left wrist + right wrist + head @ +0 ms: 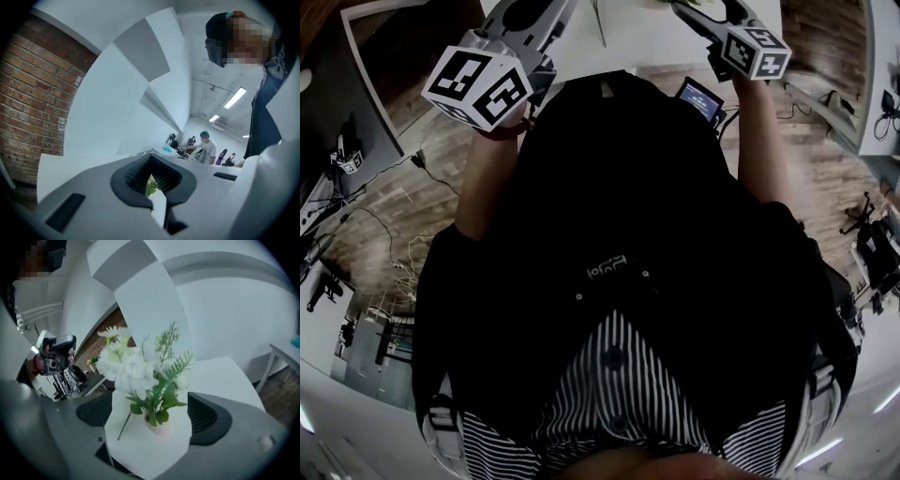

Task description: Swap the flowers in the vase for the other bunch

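As right gripper (152, 417) jaws stand wide before the vase (158, 426) and left gripper (152, 182) jaws sit almost closed, the flowers (133, 366), judged light and crushable, warrant gripping low on their stems (125, 422).

I've got a white table (234, 376) in the middle and wood plank floor (422, 178) all round it. A brick wall (28, 93) fills the left of the left gripper view, with a white wall (117, 103) next to it. Far back there are lit ceiling strips (234, 97) and several people (207, 149) at a cluttered bench. A small lit screen (700, 99) sits just off the table edge. There are loose cables (398, 258) on the floor. A second white table (281, 357) is at the right edge of the right gripper view.
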Action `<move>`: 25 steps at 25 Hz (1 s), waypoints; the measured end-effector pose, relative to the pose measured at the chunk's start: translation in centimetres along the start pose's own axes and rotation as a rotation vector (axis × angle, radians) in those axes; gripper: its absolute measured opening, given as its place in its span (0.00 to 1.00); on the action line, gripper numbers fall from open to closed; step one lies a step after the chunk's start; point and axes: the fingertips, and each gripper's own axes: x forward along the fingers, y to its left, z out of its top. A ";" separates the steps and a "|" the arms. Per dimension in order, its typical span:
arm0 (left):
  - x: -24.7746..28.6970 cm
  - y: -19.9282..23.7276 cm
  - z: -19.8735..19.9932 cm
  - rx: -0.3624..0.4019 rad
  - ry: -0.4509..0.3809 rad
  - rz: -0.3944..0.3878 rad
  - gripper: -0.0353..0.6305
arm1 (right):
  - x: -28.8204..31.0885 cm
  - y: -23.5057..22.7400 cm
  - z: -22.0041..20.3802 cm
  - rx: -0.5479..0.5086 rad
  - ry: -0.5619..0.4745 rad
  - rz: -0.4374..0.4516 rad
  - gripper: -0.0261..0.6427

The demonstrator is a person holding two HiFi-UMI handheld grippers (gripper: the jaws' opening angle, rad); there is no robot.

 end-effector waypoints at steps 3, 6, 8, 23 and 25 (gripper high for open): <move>0.2 0.0 -0.2 0.013 0.012 0.007 0.06 | 1.9 -1.2 -1.8 0.114 0.014 -0.004 0.77; -0.1 0.6 -0.7 0.030 0.038 0.032 0.06 | 3.1 -1.4 -2.5 0.189 0.015 0.027 0.77; -0.6 1.2 -0.7 0.027 0.039 0.046 0.06 | 4.0 -1.2 -2.2 0.184 0.009 0.039 0.77; -2.1 2.8 -1.9 0.007 0.053 0.072 0.06 | 5.4 -1.5 -3.6 0.181 0.057 0.016 0.16; -1.9 2.5 -1.9 0.024 0.061 0.071 0.06 | 5.1 -1.3 -3.5 0.170 0.056 0.025 0.14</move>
